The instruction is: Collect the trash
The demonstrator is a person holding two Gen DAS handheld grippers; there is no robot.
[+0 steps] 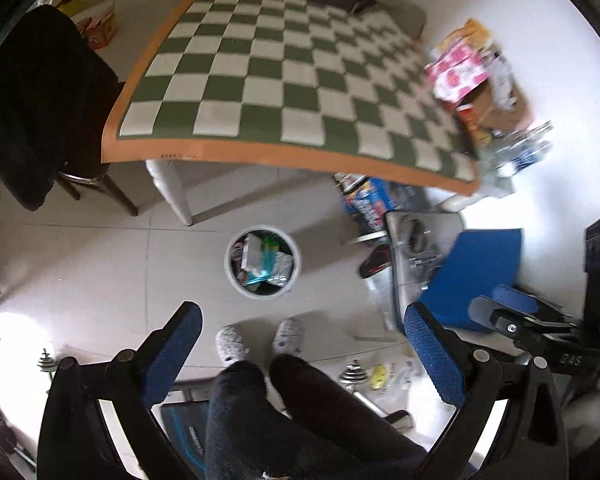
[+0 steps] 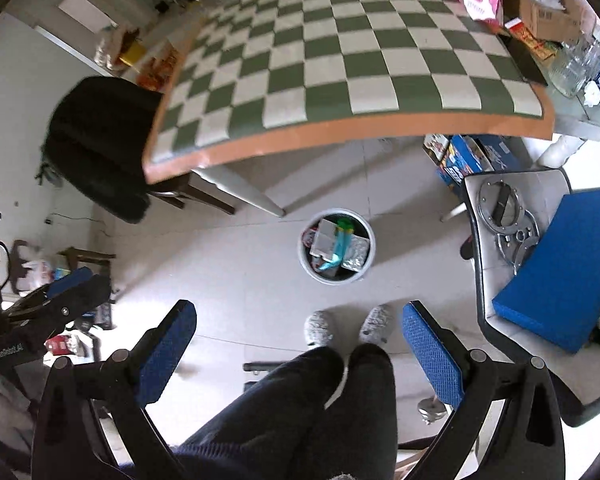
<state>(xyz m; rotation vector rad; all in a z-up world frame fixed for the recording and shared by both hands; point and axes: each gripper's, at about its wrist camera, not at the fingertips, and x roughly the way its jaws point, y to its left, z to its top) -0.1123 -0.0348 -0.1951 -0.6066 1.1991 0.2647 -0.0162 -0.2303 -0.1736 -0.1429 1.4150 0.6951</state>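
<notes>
Left wrist view: my left tool [image 1: 302,354] is spread wide, nothing between its blue mesh pads, just my dark trouser legs and grey fuzzy slippers [image 1: 231,344] on the pale tile floor below. The bin [image 1: 262,262], round w/ a white rim, sits on the floor near the table leg, in front of my feet. It's packed w/ trash [image 1: 260,258]: crinkly foil, a teal wrapper, flat packets; can't read any labels. My right tool [image 1: 496,312] pokes in at the right edge, partly cut off. The table [image 1: 260,80] has a green-and-white checked cloth w/ an orange border; the boxes at its far right corner are blurred.

Right wrist view: right tool [image 2: 300,350] also spread, empty. Same bin [image 2: 337,246] sits beyond my slippers. A chair [image 2: 480,248] at right holds a blue foam pad [image 2: 556,268] and metal rings, half hidden under it. A black chair [image 2: 100,144] stands beside the table, on the left.
</notes>
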